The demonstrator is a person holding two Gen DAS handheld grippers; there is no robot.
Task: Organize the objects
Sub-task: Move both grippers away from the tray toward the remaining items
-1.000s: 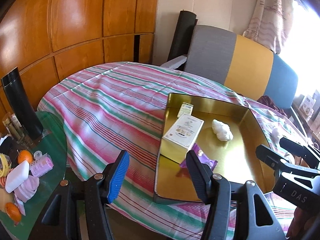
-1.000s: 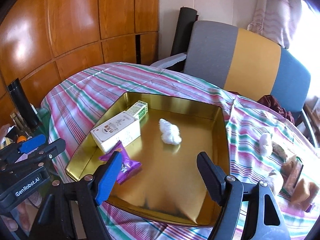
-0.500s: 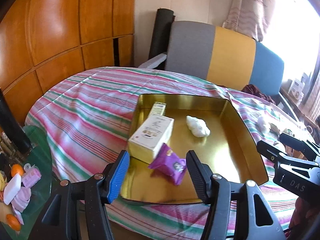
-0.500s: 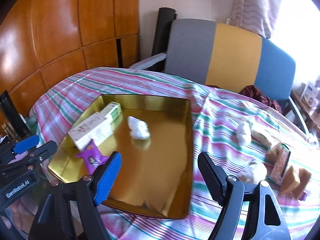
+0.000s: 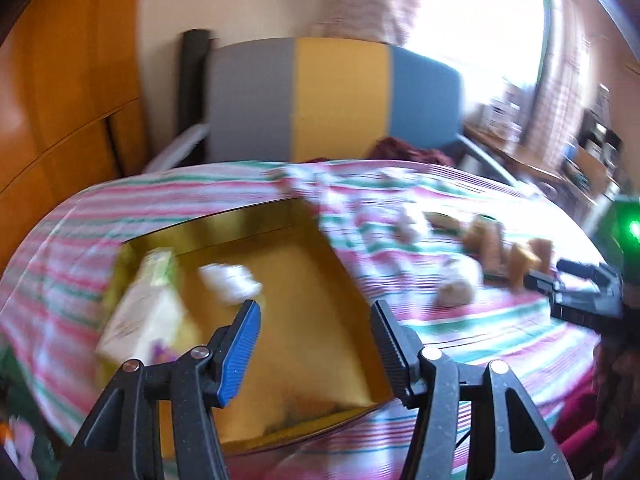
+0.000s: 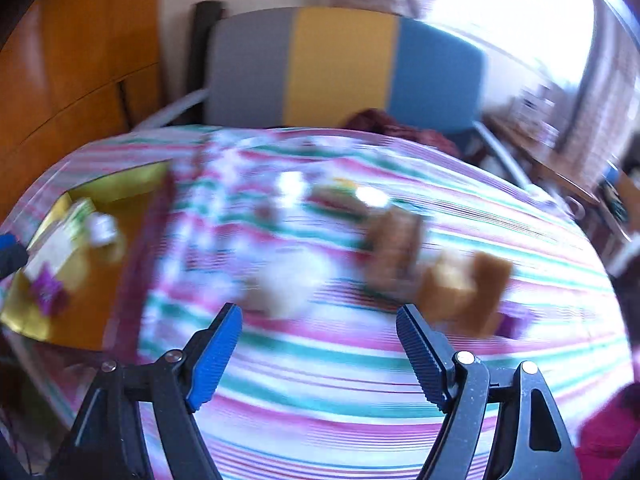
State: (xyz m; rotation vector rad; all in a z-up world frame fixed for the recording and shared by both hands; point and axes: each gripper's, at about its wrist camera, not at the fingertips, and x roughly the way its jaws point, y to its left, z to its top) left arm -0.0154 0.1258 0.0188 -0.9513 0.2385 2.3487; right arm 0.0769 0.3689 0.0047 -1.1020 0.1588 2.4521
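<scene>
Both views are motion-blurred. A gold tray (image 5: 320, 264) lies on the striped tablecloth and holds a white box (image 5: 140, 320), a white wad (image 5: 230, 280) and a purple packet (image 6: 48, 292). My left gripper (image 5: 316, 344) is open and empty above the tray's near right part. My right gripper (image 6: 320, 352) is open and empty above the cloth, right of the tray (image 6: 96, 312). Loose items lie on the cloth ahead of it: a whitish lump (image 6: 288, 284) and several brown packets (image 6: 460, 284). The right gripper also shows in the left wrist view (image 5: 580, 296).
A grey, yellow and blue chair back (image 5: 336, 96) stands behind the table. Wood panelling (image 5: 60, 92) is at the left. A bright window (image 5: 480, 20) and cluttered shelves are at the right. The striped cloth (image 6: 360, 380) covers the whole table.
Both grippers have swung to the right. The tray has slid to the left in both views and the loose items on the cloth have come into the middle of the right wrist view.
</scene>
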